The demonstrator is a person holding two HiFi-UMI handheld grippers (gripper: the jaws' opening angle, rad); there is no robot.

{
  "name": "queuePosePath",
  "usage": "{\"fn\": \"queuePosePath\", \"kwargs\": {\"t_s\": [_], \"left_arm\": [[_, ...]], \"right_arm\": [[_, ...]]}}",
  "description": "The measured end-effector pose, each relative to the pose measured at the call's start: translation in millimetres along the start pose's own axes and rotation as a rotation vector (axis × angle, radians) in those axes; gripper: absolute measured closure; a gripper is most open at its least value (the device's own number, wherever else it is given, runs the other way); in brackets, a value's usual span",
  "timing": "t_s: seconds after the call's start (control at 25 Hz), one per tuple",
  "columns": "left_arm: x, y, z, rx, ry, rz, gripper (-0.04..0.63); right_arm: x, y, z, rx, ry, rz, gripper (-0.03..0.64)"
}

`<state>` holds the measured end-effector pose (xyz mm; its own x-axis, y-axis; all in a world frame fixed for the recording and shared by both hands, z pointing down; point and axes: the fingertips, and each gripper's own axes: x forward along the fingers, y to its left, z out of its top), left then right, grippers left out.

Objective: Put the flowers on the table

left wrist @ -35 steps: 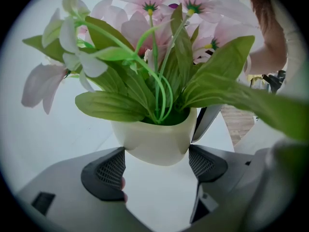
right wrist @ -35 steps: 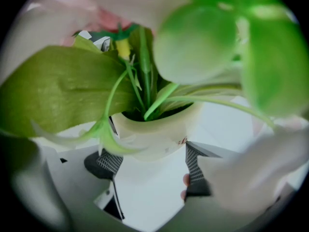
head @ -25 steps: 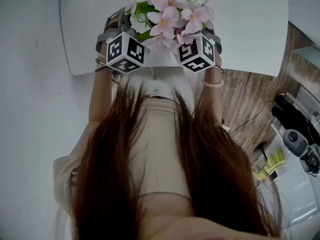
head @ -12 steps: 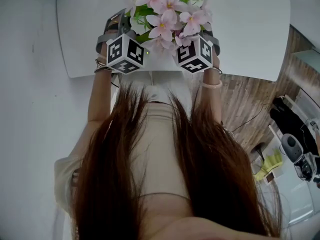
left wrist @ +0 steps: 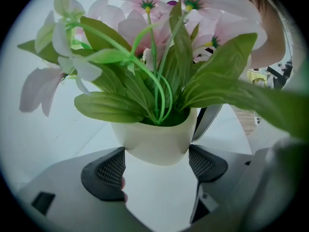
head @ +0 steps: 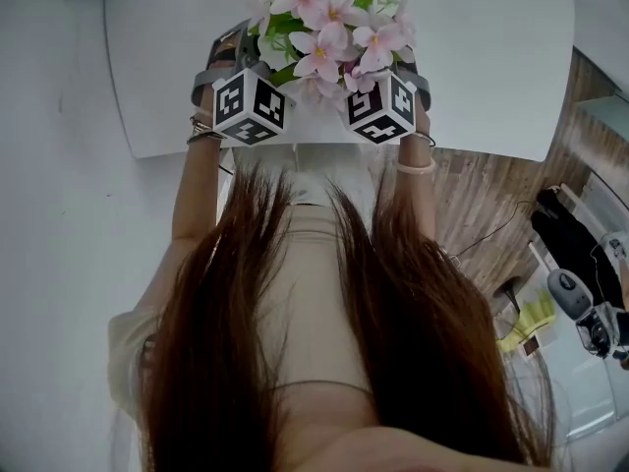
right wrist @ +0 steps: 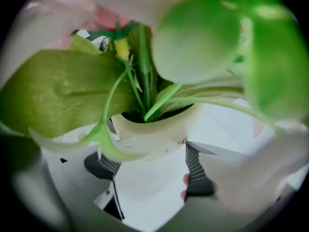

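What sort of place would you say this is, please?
Probably an indoor room set up for recording, perhaps a lab or studio: a plain white table, wood-look flooring, and what looks like camera gear.

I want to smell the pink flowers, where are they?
In the head view the flowers sit top centre, in a white pot gripped by the left gripper and right gripper, over the white table.
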<state>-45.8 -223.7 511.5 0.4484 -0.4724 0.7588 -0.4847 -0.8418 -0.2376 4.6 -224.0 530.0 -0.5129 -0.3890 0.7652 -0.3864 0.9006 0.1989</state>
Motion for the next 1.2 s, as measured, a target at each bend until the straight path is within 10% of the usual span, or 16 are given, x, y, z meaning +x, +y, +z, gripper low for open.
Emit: {"fn": "queuePosePath", "kwargs": {"t_s": [1.2], "left_arm": [[44.9, -7.6, -7.6, -0.025, 0.051, -0.04, 0.178]], "right_arm": [[26.6, -8.8, -36.3, 0.018, 0.027, 0.039, 0.198]]}}
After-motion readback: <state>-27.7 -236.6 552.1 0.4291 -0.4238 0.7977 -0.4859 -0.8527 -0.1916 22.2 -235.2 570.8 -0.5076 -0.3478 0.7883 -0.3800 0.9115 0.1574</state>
